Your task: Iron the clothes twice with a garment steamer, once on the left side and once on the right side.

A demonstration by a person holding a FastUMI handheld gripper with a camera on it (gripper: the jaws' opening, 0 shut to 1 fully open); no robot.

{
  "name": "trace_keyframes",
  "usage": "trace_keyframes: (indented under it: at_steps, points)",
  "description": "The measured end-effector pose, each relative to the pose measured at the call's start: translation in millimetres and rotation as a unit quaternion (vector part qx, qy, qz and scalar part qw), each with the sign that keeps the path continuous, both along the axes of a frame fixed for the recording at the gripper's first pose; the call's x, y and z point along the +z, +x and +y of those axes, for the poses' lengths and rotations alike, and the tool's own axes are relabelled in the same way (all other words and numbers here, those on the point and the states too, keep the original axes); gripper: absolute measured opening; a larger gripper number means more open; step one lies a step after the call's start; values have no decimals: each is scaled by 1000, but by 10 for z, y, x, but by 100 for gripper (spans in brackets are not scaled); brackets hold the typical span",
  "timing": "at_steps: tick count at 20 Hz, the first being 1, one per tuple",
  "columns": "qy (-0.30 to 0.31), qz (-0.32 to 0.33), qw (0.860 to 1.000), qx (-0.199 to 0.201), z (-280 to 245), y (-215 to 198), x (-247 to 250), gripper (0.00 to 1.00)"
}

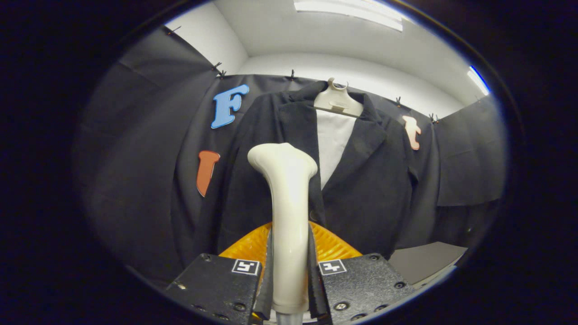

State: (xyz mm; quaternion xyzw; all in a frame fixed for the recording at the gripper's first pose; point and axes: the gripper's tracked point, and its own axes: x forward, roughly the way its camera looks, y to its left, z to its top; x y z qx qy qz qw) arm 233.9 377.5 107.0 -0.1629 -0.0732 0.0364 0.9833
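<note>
A dark blazer hangs on a pale hanger against the booth's black wall, with a white panel showing between its lapels. The cream garment steamer stands upright between my fingers, its head level with the blazer's left lapel and chest. My gripper is shut on the steamer's handle, both fingers pressing its sides. Whether the steamer's head touches the cloth cannot be told from here.
An orange ribbed object lies just beyond the fingers, under the blazer's hem. A grey surface shows to the lower right of the blazer. The black cloth wall wraps around both sides.
</note>
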Motion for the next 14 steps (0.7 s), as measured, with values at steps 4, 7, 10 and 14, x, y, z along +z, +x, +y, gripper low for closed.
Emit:
trace_keyframes:
  at_steps: [4,7,10,14]
  points:
    - [-6,11,1000,-4,-75,-46,-175,34]
    - [-10,24,1000,1,-111,-132,-373,34]
    - [-14,38,999,6,-154,-218,-618,34]
    - [-18,82,996,-1,-292,-258,-1016,34]
